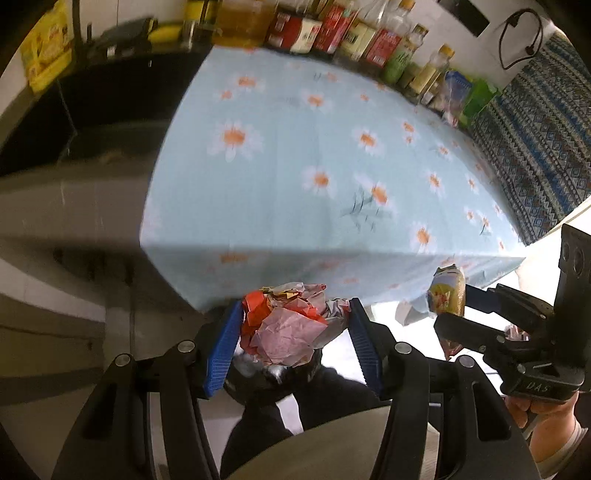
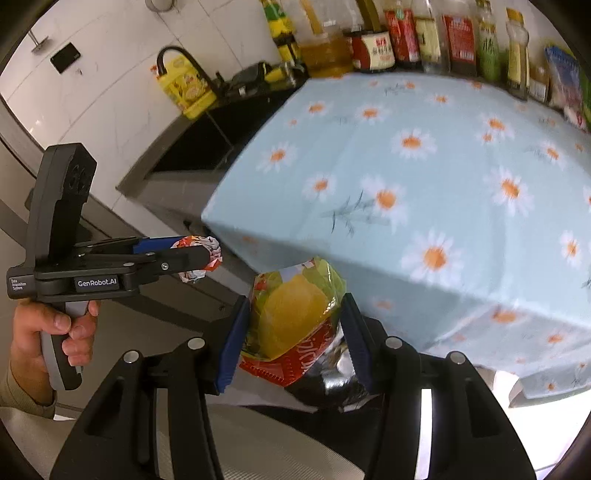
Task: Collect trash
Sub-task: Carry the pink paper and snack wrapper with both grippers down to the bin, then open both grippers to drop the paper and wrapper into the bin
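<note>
My left gripper (image 1: 293, 314) is shut on a crumpled red and pink wrapper (image 1: 284, 328), held off the near edge of the table. In the right wrist view that same left gripper (image 2: 207, 254) shows at the left, a hand on its grip, with the crumpled wrapper (image 2: 201, 258) at its tip. My right gripper (image 2: 295, 314) is shut on a yellow, green and red snack packet (image 2: 295, 317), also off the table's near corner. In the left wrist view the right gripper (image 1: 454, 302) appears at the right with the packet (image 1: 445, 291) in its blue pads.
The table carries a light blue daisy-print cloth (image 1: 295, 166). Several bottles and jars (image 1: 354, 33) line its far edge. A dark counter (image 1: 92, 103) with a yellow container (image 2: 186, 85) lies left. A patterned blue fabric (image 1: 535, 140) is at the right. A dark bag opening (image 1: 273, 380) sits below my left gripper.
</note>
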{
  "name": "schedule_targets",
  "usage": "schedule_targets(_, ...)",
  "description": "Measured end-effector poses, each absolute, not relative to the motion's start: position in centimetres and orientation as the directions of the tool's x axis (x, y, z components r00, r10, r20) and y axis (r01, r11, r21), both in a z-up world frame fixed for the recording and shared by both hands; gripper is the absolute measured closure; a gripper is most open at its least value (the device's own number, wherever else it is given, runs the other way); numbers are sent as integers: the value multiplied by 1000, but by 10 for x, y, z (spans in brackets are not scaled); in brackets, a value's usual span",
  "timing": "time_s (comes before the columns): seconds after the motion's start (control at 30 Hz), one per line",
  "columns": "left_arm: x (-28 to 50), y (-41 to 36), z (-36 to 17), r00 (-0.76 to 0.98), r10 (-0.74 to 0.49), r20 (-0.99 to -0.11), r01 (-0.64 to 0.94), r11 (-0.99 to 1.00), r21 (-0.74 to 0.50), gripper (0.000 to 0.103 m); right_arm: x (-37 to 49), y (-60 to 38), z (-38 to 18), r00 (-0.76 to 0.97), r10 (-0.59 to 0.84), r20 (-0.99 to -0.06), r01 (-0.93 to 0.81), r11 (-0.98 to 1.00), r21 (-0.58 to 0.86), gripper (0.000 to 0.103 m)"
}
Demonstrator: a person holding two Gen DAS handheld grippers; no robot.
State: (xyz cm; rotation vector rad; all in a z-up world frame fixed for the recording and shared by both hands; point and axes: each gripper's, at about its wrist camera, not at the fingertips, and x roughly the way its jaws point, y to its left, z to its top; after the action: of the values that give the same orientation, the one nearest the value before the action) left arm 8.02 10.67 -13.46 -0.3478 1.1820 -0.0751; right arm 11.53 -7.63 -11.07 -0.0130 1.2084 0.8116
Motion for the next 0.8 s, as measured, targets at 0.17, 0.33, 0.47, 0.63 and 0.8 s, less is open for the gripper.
schedule_targets(0.17,70,101,-168,311,-255,-916,-135,942,-308,48,103,-74,-144,58,524,-850,-536,735,416,52)
schedule_targets(0.33,68,95,-210,216,-273,-937,-156,938,-309,47,99,-72,-186,-3,497,-868,-506,748,430,52)
schedule_targets(0.47,68,95,-240,158,-288,-945,-184,931,-315,47,100,-68,-222,-59,466,-883,-477,764,435,52)
schedule_targets(0.63,68,102,-271,106,-298,-949,-217,924,-315,47,104,-59,-250,-98,448,-889,-469,767,438,52)
schedule_targets(0.8,68,109,-290,82,-319,-944,-254,910,-329,47,107,-58,-271,-120,425,-897,-463,776,429,52)
